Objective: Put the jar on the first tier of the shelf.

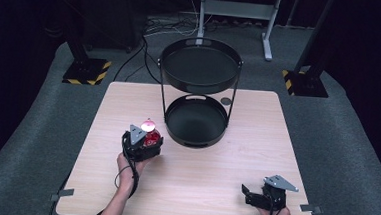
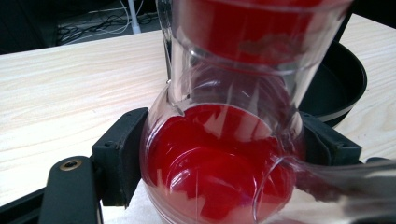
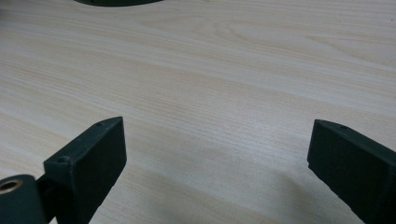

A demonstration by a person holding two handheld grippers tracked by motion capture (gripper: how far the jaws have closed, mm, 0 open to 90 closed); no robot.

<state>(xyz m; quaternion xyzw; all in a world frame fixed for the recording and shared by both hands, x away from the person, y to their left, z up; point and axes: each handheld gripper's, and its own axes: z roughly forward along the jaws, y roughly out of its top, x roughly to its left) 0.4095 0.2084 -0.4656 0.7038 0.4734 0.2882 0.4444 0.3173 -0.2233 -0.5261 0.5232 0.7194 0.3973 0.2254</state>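
Observation:
A clear jug point(image 1: 150, 129) with red inside stands on the wooden table point(image 1: 214, 174), left of centre. My left gripper point(image 1: 145, 141) is shut on it. In the left gripper view the black pads point(image 2: 120, 154) press on both sides of the jug's round lower body point(image 2: 215, 158), and its clear neck rises out of the top of the picture. My right gripper point(image 1: 249, 195) rests low near the table's front right edge, a hand behind it. Its jaws stand wide open over bare wood point(image 3: 217, 154), with nothing between them.
A black two-tier tray stand sits at the table's far middle: a lower round tray point(image 1: 195, 138) just right of the jug, also seen as a dark rim point(image 2: 348, 79), and an upper tray point(image 1: 200, 83) on thin posts. A small dark disc point(image 1: 226, 101) lies beside it.

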